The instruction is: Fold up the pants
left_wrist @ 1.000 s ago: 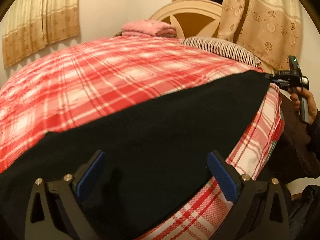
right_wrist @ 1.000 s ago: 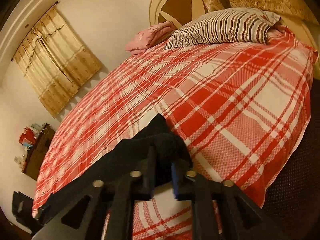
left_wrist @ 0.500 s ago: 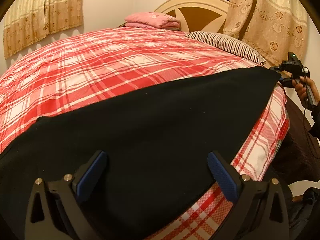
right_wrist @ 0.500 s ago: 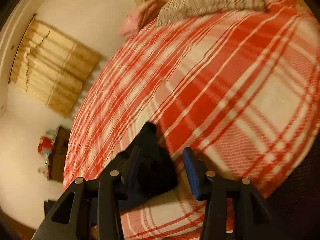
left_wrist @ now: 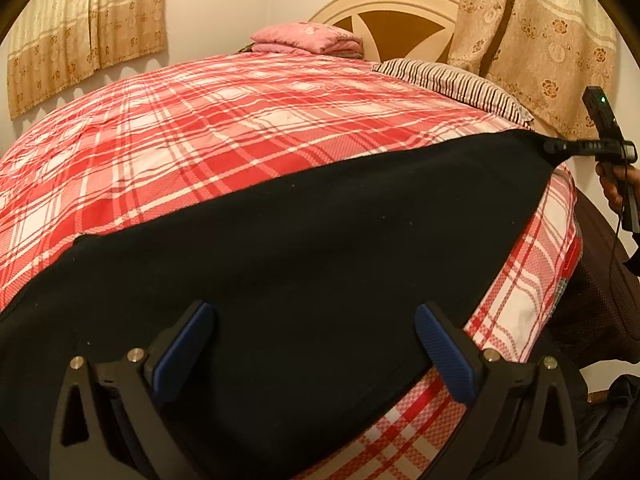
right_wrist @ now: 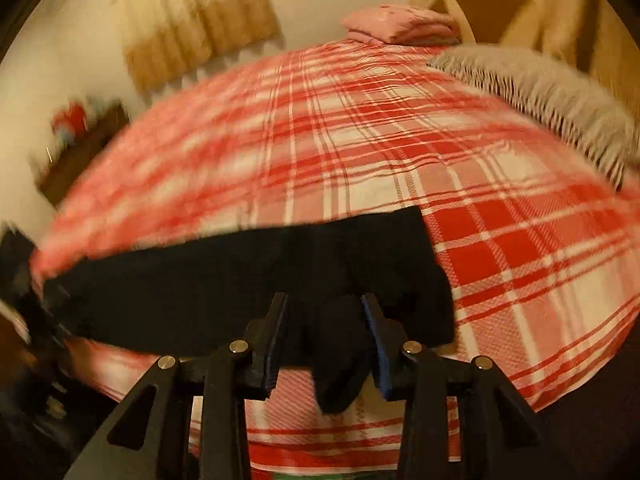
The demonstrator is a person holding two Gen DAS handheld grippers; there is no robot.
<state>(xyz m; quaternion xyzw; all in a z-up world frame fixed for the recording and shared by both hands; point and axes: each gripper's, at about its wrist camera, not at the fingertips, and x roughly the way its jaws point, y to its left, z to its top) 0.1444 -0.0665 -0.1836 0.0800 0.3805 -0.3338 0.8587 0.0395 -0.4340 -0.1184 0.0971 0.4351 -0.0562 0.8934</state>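
Pants [left_wrist: 304, 280]: black, flat on the plaid bedspread [left_wrist: 224, 128], along the near bed edge. Long axis runs left-right across both tongs' view, roughly parallel to that edge.

Left gripper [left_wrist: 312, 344]: jaws wide apart, holding nothing. Cloth lies directly under and ahead of the fingers, blue pads [left_wrist: 182, 350] straddling it but no pinch visible. Can't tell if the tips touch the fabric.

Right gripper [right_wrist: 326, 344]: jaws narrowed on a bunched end of the pants [right_wrist: 248, 276], wad of black cloth sits between the pads and hangs below them. Reads as gripped, tho the frame is motion-blurred. In left wrist view the right gripper [left_wrist: 560, 146] is at the far right corner of the cloth, corner pulled taut toward it.

Key relation: rest of the garment stretches to the left of the right tongs, toward the left tongs. So right has one end and left is over the other end w/o a grip. Judgement: next move prob needs left to close on its end before any fold across the long axis; otherwise cloth drags one-sided.

Containers: none in view. Far side of bed: striped pillow [left_wrist: 452, 80], folded pink blanket [left_wrist: 308, 38], nothing in them.
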